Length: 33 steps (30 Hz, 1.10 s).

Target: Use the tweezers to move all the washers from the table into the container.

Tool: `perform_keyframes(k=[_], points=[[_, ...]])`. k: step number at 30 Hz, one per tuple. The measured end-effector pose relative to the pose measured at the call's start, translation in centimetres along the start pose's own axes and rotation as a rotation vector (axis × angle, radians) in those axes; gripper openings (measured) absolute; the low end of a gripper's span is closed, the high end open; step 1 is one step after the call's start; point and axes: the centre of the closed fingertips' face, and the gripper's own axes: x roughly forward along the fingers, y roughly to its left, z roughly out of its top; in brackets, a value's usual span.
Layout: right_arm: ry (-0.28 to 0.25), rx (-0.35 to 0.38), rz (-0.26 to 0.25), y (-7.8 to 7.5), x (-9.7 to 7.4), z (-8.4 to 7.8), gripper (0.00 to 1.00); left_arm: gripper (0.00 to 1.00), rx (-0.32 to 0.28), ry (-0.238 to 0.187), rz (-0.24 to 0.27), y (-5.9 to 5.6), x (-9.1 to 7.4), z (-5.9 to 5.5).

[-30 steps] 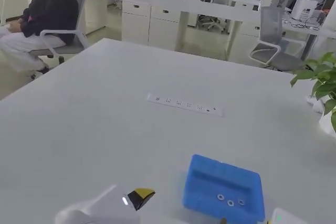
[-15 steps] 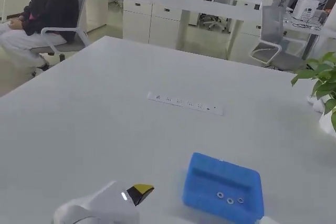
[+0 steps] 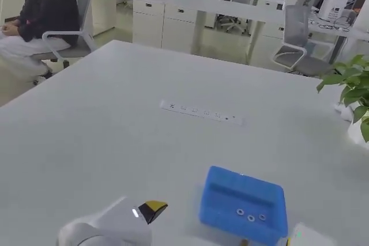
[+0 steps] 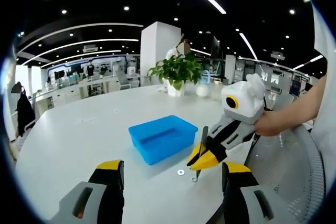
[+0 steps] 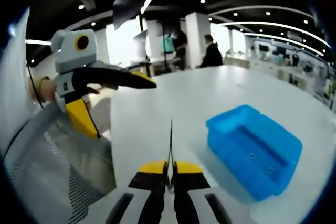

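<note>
Left gripper view: left hand-held gripper (image 4: 173,167) released; right hand-held gripper (image 4: 202,160) clamps tweezers (image 4: 203,136), tips seemingly beside washer (image 4: 181,172).

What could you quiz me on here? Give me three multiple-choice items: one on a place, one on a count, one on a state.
1. Where does the loose washer lie?
A: in the container
B: on the table beside the container
C: balanced on the container's rim

2. How many washers lie in the container?
A: three
B: one
C: seven

3. The right gripper is:
A: wide open
B: lying on the table
C: shut on the tweezers

Answers:
1 B: the left gripper view shows it on the table, outside the container.
2 A: the head view shows three rings on the container's floor.
3 C: the right gripper view shows its jaws pinching the tweezers.
</note>
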Motion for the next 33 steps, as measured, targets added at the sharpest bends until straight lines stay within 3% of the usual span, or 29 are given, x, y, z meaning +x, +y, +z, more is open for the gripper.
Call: perform_keyframes(k=[3,8,12,16,20,25,27,30,33], points=[[-0.01,0.008,-0.004,-0.2,-0.2,0.2,0.01,0.77,0.002,0.002,-0.003,-0.1,0.0,0.0],[-0.014,0.038,0.05,0.5,0.3,-0.1,0.04,0.77,0.003,0.003,-0.002,-0.1,0.0,-0.1],[-0.013,0.057,0.038,0.2,0.4,-0.3,0.04,0.77,0.002,0.002,0.004,0.0,-0.1,0.0],[-0.075,0.127,0.052,0.1,-0.1,0.8,0.04,0.77,-0.006,-0.005,0.009,0.1,-0.1,0.1],[-0.22,0.236,0.076,-0.3,-1.8,3.2,0.04,0.77,-0.004,0.001,0.006,0.0,-0.1,0.0],[-0.292,0.278,0.101,0.1,-3.8,3.8,0.04,0.78,-0.021,-0.021,0.044,0.6,-0.7,0.0],[-0.273,0.323,0.107,0.1,-3.7,3.0,0.04,0.78,-0.067,-0.06,0.068,1.3,-0.9,0.6],[-0.226,0.309,0.091,-0.3,-3.2,2.2,0.04,0.8,-0.11,-0.071,0.095,2.2,-1.1,0.7],[-0.236,0.332,0.1,-0.8,-2.7,2.7,0.04,0.8,-0.165,-0.117,0.088,2.2,-1.5,1.3]])
